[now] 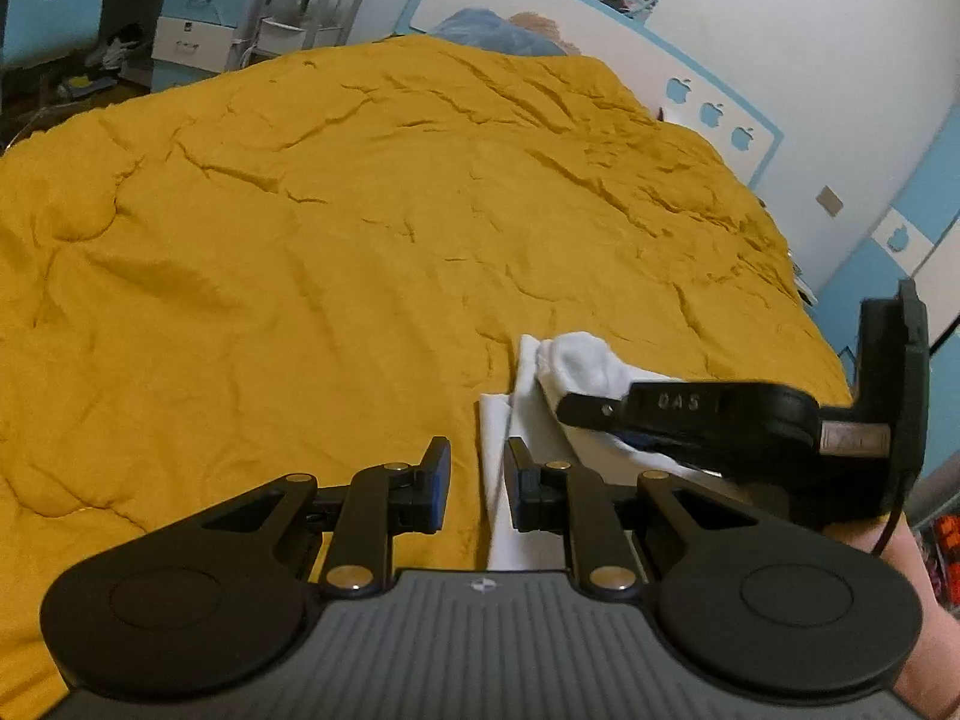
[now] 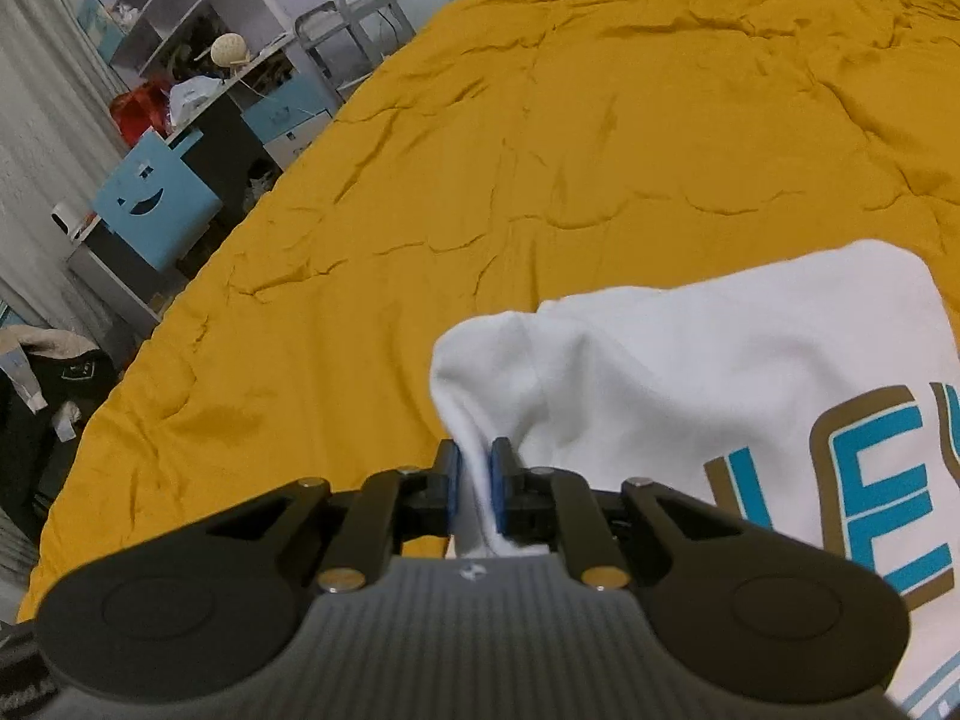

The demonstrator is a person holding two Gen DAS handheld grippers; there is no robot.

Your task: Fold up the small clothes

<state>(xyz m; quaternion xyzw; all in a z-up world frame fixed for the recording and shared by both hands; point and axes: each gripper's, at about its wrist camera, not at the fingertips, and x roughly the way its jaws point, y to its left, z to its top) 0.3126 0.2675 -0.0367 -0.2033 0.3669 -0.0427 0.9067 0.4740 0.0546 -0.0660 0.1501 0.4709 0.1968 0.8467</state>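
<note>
We see a wide bed covered with a wrinkled mustard-yellow quilted blanket (image 1: 336,228). On its near right part lies a white cotton T-shirt (image 2: 708,372) with large blue letters outlined in brown (image 2: 876,492) printed on it.

The right gripper (image 2: 474,480), a black tool with blue pads on its two fingers, is clenched on a bunched fold of this shirt. In the right wrist view the white cloth passes between the two pads and both pads press on it; the fabric rises from there into a soft hump, and the rest of the shirt spreads flat to the right over the blanket. In the left wrist view the same gripper comes in from the right edge, and the white cloth is bunched just around its tip.

The left gripper (image 1: 477,486) is also black with blue pads. Its fingers stand apart with a clear gap, so it is released. A strip of the white shirt lies under this gap and runs down toward the camera, but we cannot tell that either pad touches it; the left finger is over the yellow blanket, the right finger over the white cloth. A part of a bare forearm shows at the lower right corner of this view.

Behind the bed stand a blue panel with a cut-out smiling face (image 2: 153,204) and a white wall with blue apple shapes (image 1: 711,114).
</note>
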